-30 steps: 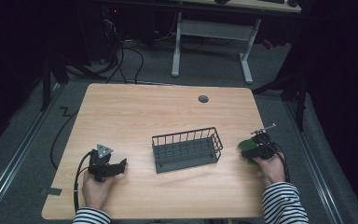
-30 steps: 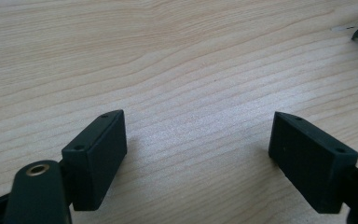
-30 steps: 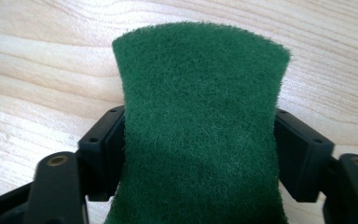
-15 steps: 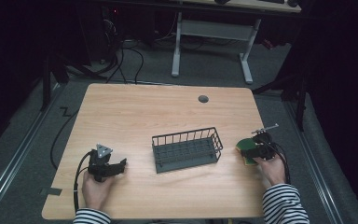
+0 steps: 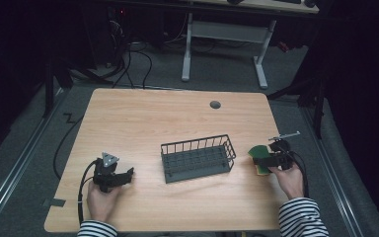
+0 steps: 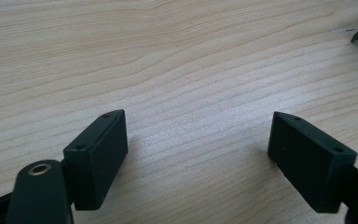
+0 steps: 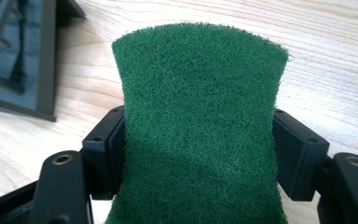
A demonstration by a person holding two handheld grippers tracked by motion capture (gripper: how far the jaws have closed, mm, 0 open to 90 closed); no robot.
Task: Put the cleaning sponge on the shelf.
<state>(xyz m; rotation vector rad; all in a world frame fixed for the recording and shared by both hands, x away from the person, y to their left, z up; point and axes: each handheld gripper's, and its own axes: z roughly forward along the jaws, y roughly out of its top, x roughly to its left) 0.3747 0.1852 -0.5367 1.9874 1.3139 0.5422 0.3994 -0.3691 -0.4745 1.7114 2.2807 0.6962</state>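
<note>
A green scouring sponge (image 7: 200, 107) with a yellow underside sits between the jaws of my right gripper (image 7: 200, 144), which is shut on it. The sponge's sides are pinched in at the pads (image 7: 298, 154). In the high view the sponge (image 5: 257, 152) and right gripper (image 5: 260, 161) are near the table's right edge, just right of a dark wire basket (image 5: 197, 159). My left gripper (image 5: 126, 176) rests low at the front left, left of the basket. Its jaws stand open (image 6: 198, 149) over bare wood with nothing between them.
The wooden table (image 5: 168, 118) has a round cable hole (image 5: 215, 104) at the back. A corner of the basket (image 7: 23, 60) lies close to the left of the sponge. Cables trail from both grippers. A white desk frame (image 5: 222, 34) stands on the floor beyond.
The right gripper with the sponge has edged slightly left toward the basket. The left hand has kept still.
</note>
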